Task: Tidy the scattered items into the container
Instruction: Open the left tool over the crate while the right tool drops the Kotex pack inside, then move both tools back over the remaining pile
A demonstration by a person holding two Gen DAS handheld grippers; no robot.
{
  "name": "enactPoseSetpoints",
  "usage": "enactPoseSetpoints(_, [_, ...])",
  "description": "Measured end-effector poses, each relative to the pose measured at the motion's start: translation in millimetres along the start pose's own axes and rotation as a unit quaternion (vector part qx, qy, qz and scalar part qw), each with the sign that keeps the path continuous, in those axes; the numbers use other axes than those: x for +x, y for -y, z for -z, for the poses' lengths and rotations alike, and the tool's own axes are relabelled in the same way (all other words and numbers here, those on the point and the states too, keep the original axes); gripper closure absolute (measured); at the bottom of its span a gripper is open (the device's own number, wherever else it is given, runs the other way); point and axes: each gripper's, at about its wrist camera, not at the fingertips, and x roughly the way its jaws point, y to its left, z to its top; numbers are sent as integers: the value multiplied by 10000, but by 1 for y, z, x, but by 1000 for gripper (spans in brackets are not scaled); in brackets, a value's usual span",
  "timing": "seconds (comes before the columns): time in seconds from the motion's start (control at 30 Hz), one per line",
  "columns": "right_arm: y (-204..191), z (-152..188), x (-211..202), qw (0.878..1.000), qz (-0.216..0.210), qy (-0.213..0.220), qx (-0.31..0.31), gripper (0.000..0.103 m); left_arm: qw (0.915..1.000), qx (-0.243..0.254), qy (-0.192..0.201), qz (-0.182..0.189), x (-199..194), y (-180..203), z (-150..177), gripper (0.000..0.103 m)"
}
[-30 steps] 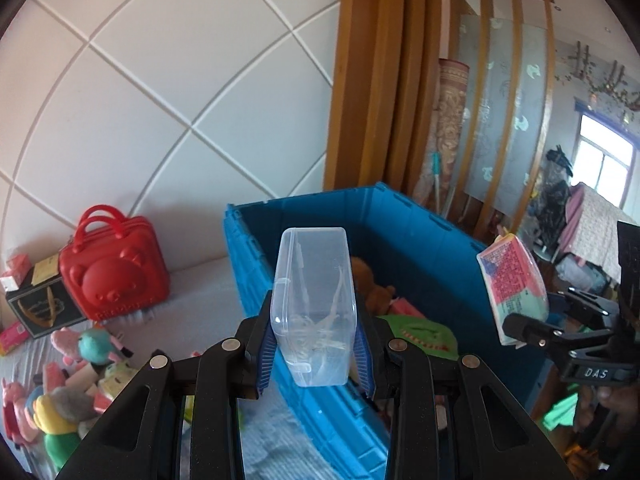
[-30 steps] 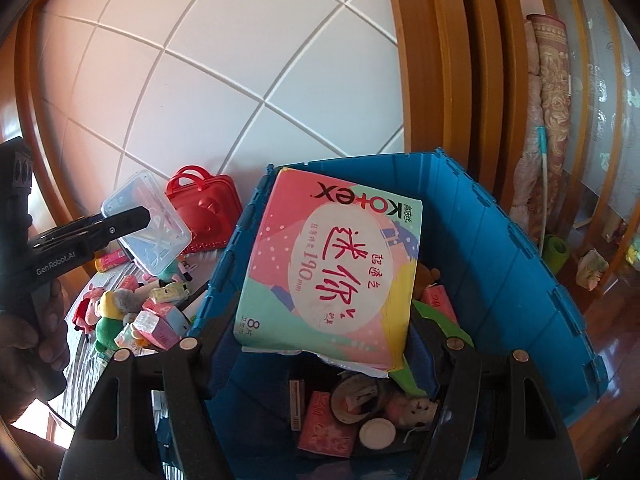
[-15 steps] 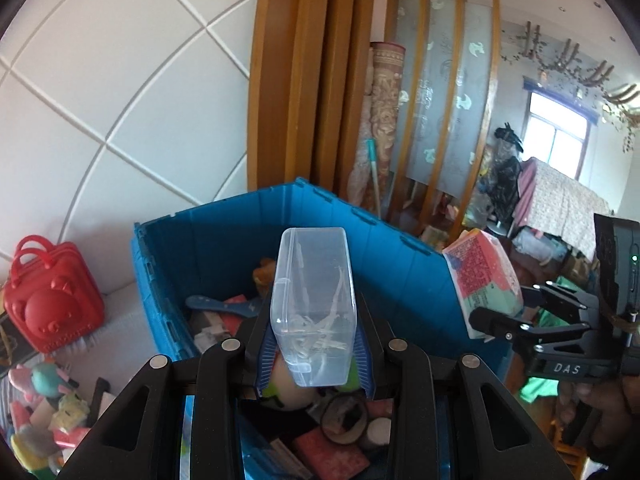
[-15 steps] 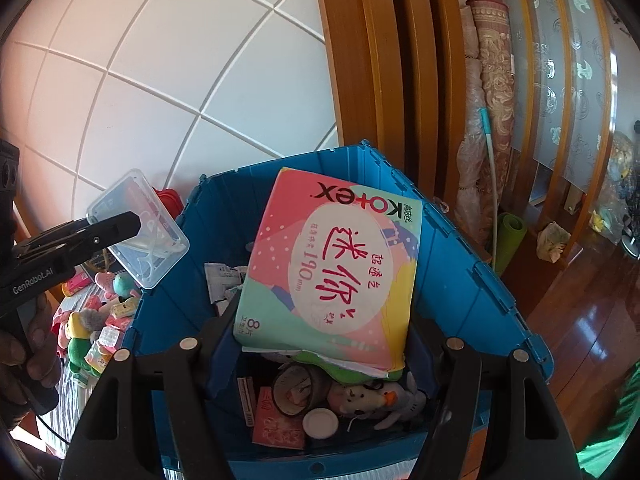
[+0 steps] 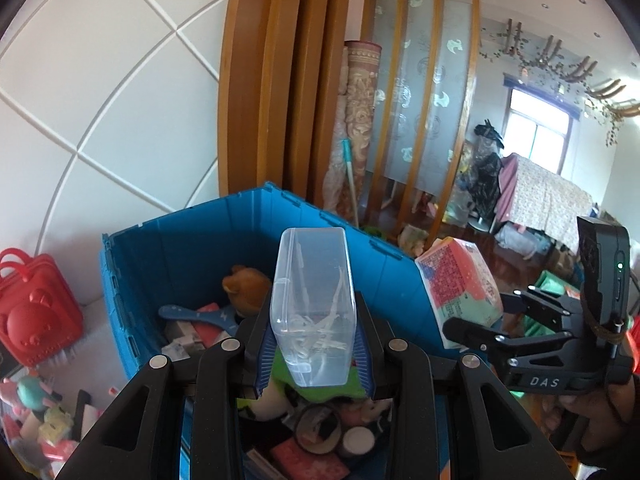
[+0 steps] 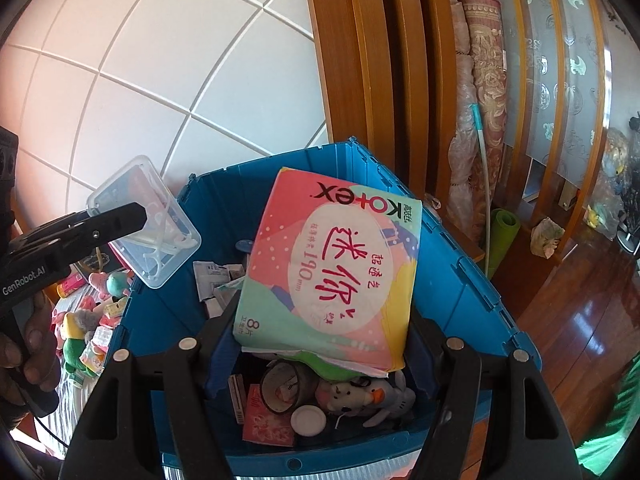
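**Over the blue crate: both tools loaded**

Above the blue crate (image 5: pixel 168 248), the left tool (image 5: pixel 314 354) has the clear plastic box (image 5: pixel 314 304) between its opening jaws. The right tool (image 6: pixel 320 344) pinches the Kotex pad pack (image 6: pixel 332 264), jaws opening too.

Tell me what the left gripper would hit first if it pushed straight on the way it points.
Probably the far wall of the blue crate. The left gripper, its jaws opening around the clear plastic box, points over the crate's contents toward that wall; depth is uncertain.
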Motion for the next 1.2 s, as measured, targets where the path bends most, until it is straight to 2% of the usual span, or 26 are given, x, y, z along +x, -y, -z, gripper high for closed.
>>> enactPoseSetpoints(0.03, [-2, -1, 3, 10000, 23, -29, -56, 25, 10000, -37, 19, -9, -1, -1, 0, 34])
enactPoseSetpoints(0.07, [-4, -1, 4, 9999, 72, -10, -94, 9, 9999, -95, 112, -67, -4, -3, 0, 10])
enactPoseSetpoints(0.1, [-5, -2, 4, 9999, 85, 31, -104, 0, 9996, -142, 216, -135, -7, -5, 0, 7])
enactPoseSetpoints(0.7, [-42, -10, 18, 9994, -30, 55, -333, 0, 9971, -405, 246, -595, -38, -42, 17, 6])
enactPoseSetpoints(1.2, [-116, -9, 20, 9952, -425, 34, -876, 0, 9893, -828, 396, -1134, -109, -104, 54, 6])
